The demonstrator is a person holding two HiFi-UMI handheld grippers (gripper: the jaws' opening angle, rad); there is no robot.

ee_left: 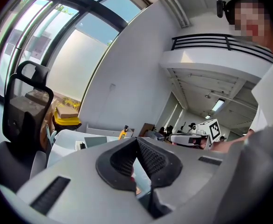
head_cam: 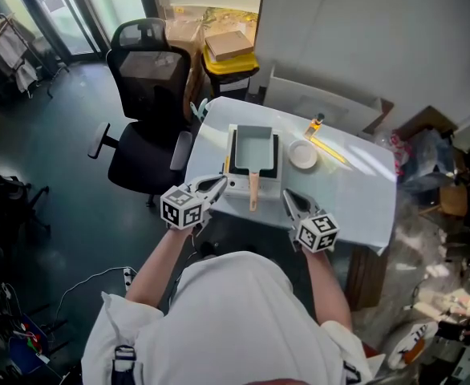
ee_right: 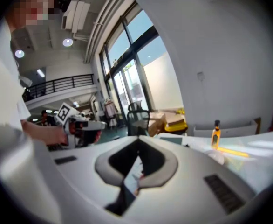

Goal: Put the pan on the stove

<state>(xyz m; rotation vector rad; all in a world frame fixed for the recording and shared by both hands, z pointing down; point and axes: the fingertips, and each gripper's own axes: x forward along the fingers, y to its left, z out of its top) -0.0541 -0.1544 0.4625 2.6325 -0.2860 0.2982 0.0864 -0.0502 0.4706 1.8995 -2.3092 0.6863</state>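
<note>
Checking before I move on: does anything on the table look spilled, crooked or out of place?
Nothing stands out. The pan sits square on the stove, its handle toward the person. The white dish and the small bottle stand beside it, upright, and no spill shows on the table.

A black office chair (head_cam: 143,111) is seen just beyond the left end of the pale desk (head_cam: 359,195). Behind the chair, a yellow bin (head_cam: 233,66) is topped by a cardboard box (head_cam: 228,45). On the desk, a small white dish (head_cam: 303,155) is set; an amber bottle (head_cam: 316,124) is stood upright just beyond it, and a yellow strip (head_cam: 331,150) is laid just beside the dish. Clutter (head_cam: 447,215) is piled on the floor at the right.
</note>
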